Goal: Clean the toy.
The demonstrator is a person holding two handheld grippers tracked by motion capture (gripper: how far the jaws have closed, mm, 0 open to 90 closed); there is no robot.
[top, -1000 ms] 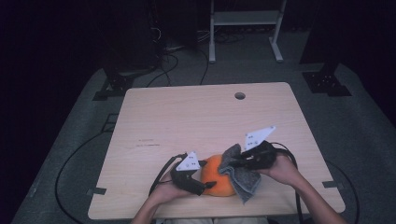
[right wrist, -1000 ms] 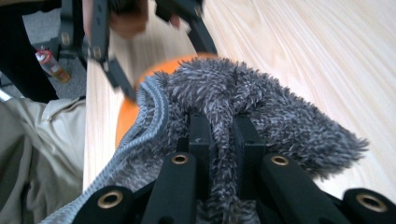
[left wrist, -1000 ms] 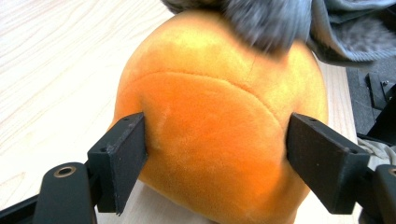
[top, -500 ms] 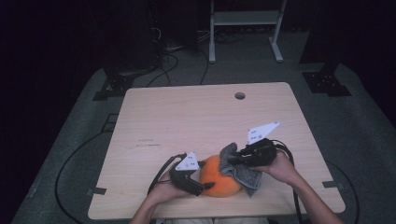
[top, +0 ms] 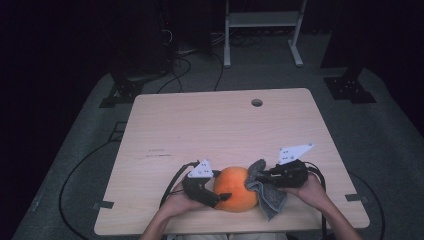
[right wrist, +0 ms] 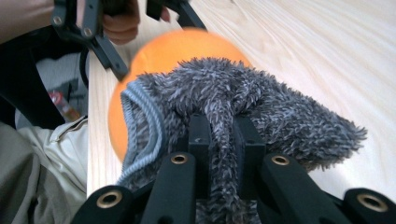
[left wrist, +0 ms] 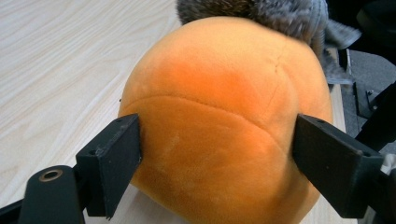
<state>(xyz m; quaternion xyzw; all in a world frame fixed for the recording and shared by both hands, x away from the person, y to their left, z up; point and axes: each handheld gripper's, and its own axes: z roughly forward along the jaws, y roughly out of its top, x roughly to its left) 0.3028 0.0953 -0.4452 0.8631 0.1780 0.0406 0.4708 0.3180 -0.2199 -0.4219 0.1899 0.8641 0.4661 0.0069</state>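
An orange plush ball rests on the wooden table near its front edge. My left gripper comes in from the ball's left. In the left gripper view its jaws stand on both sides of the ball with the pads against the plush; they have just been opening. My right gripper is shut on a grey fuzzy cloth, which lies against the ball's right side. The right gripper view shows the cloth pinched between the jaws, with the ball behind it.
A round hole sits near the table's far edge. Black cables trail over the grey floor at the left. A white metal frame and dark stands are on the floor beyond the table.
My right gripper has shifted right and slightly down with the cloth, which has slid from the ball's front toward its right side. The left hand has kept still.
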